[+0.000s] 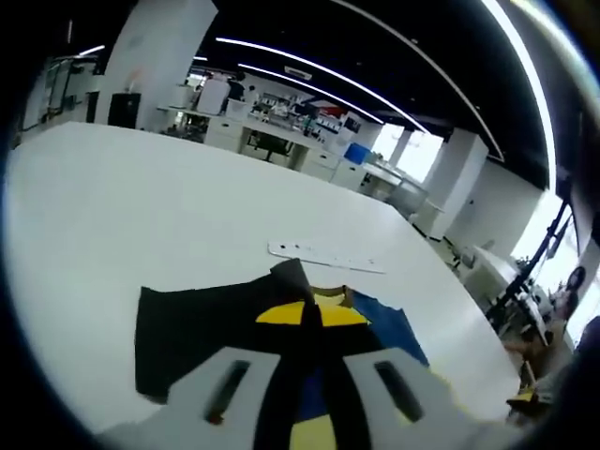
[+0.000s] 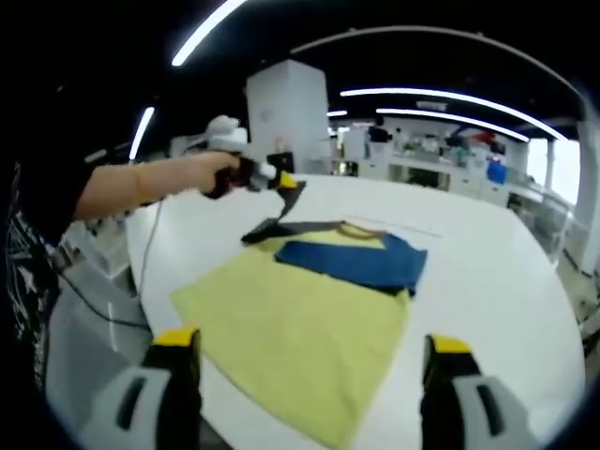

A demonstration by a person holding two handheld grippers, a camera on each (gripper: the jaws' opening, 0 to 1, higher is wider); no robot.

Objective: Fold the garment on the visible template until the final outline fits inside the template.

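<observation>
Right gripper view: the left hand-held gripper (image 2: 286, 183) pinches the limp garment's (image 2: 300, 328) dark sleeve (image 2: 277, 225); the right hand-held gripper (image 2: 309, 375) gapes empty.

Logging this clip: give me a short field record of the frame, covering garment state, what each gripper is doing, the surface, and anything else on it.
garment: yellow shirt with blue sleeve folded across it
left gripper: shut on dark sleeve, lifting it above the table
right gripper: open, fingers apart, holding nothing, near the shirt's hem
surface: white table
other item: white strip beyond the collar
template: cannot tell
</observation>
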